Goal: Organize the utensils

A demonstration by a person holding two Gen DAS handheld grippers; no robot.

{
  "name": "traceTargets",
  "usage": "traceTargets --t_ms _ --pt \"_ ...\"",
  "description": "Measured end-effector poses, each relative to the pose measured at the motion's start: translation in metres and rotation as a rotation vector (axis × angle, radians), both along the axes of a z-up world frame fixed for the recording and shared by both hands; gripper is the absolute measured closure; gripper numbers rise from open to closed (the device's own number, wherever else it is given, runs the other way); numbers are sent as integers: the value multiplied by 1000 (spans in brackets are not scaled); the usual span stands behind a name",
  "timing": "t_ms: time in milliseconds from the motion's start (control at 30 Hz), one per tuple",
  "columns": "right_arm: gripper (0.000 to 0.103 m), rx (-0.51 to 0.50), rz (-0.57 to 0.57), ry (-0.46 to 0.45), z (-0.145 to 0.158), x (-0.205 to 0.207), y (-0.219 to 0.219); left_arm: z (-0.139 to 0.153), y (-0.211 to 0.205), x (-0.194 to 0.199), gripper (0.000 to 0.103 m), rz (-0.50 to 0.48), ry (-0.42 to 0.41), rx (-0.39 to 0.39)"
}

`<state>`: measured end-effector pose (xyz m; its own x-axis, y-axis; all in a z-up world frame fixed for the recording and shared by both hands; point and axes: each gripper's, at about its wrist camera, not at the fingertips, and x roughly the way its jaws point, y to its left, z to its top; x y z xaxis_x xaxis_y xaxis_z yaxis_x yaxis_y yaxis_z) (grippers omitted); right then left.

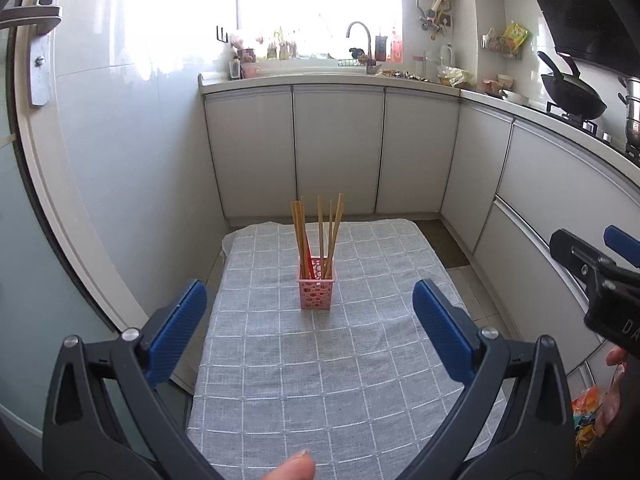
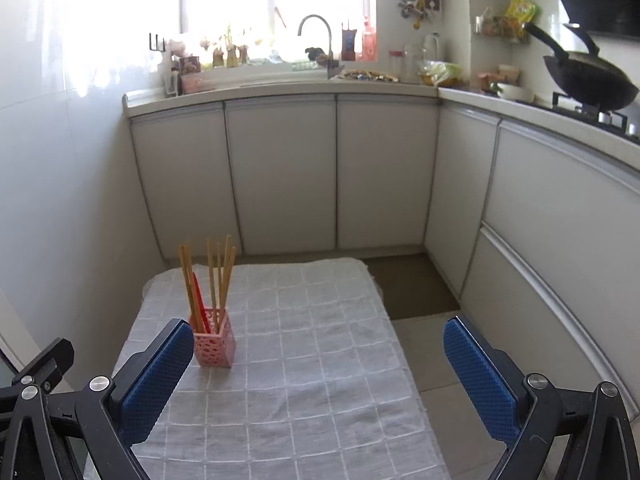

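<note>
Holding both grippers above the near end of the table, I have nothing pinched in either one. My left gripper (image 1: 310, 316) has its blue ribbed pads spread wide, one on each side of the view, with bare cloth between them. My right gripper (image 2: 312, 376) is spread just as wide; its left pad (image 2: 154, 380) lies just beside the holder in that view, and I cannot tell whether the two touch. From the left wrist camera, my right gripper (image 1: 600, 276) shows at the right edge, off to the right of the table, its black frame and a bit of blue pad visible.

Beyond the pads, a small pink perforated plastic utensil holder (image 1: 316, 288) stands upright on the grey checked tablecloth (image 1: 340, 360), toward the far half of the table and left of its centre as the right wrist camera shows it (image 2: 214, 344). Inside it stand several long wooden chopsticks (image 1: 320, 232), leaning slightly apart, and a shorter red utensil (image 2: 200, 304) tucked low among them.

Farther off, white cabinet doors (image 1: 336, 148) line the far wall and the right side. On the far counter a curved metal faucet (image 1: 360, 38) rises before a bright window, and a black wok (image 2: 588, 80) sits on the stove at the far right.
</note>
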<state>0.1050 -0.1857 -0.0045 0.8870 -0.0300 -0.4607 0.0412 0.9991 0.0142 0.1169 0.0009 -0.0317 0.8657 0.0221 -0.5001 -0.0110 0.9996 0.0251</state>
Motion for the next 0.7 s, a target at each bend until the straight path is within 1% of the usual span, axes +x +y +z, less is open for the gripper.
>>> traceTargets --t_ms 67,233,533,700 --pt "1 -5 13 -17 4 -6 3 2 -1 -5 1 -2 -16 2" --pt "1 -20 38 -39 9 -9 13 2 -1 -6 1 8 -21 5" --pt "1 -31 16 -47 9 -9 14 3 -1 -10 1 -6 -18 -18" --pt "1 -32 25 -51 9 -11 16 3 -1 -12 1 -4 -21 -20"
